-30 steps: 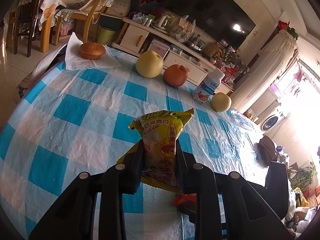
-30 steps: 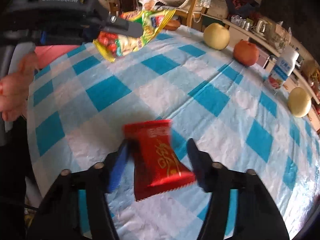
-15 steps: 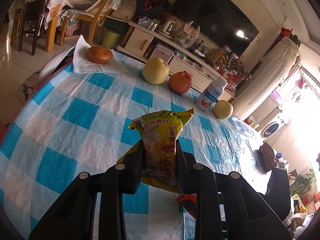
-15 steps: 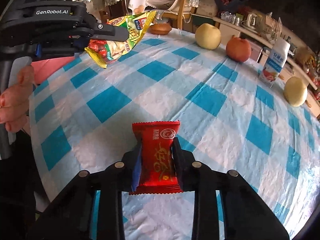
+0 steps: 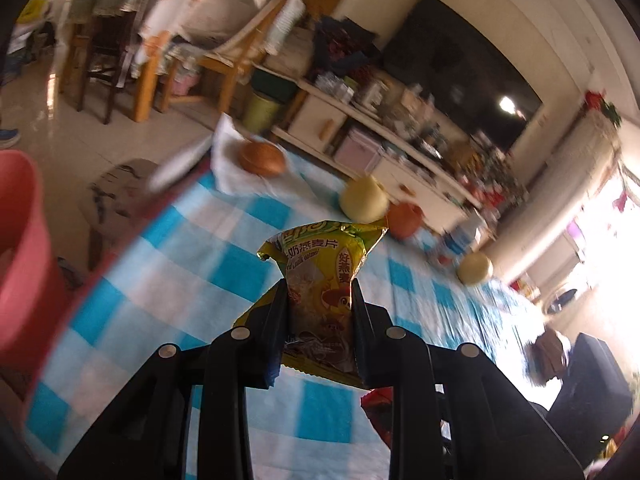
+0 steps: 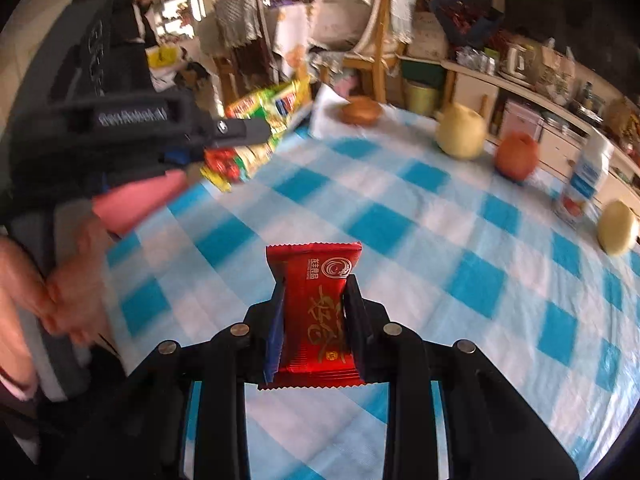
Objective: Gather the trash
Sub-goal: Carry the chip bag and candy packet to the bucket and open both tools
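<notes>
1. Right gripper (image 6: 314,312): fingers have just been closing and now pinch the red wrapper (image 6: 314,300), its long axis along the fingers toward 12 o'clock, lifted clear of the checked desk (image 6: 400,208)
2. Left gripper (image 5: 320,312): fingers clamped tight on the yellow oat-snack bag (image 5: 320,272), upright, top toward 12
3. Pink bin (image 5: 20,260), blurred but probably the trash target, sits at 9 o'clock off the desk edge, nearer the left hand
4. Both grippers tilt downward

A home living-dining room: checked tablecloth (image 6: 400,216), wooden chairs (image 5: 236,60), television (image 5: 460,76) above a cluttered sideboard (image 5: 400,148).
</notes>
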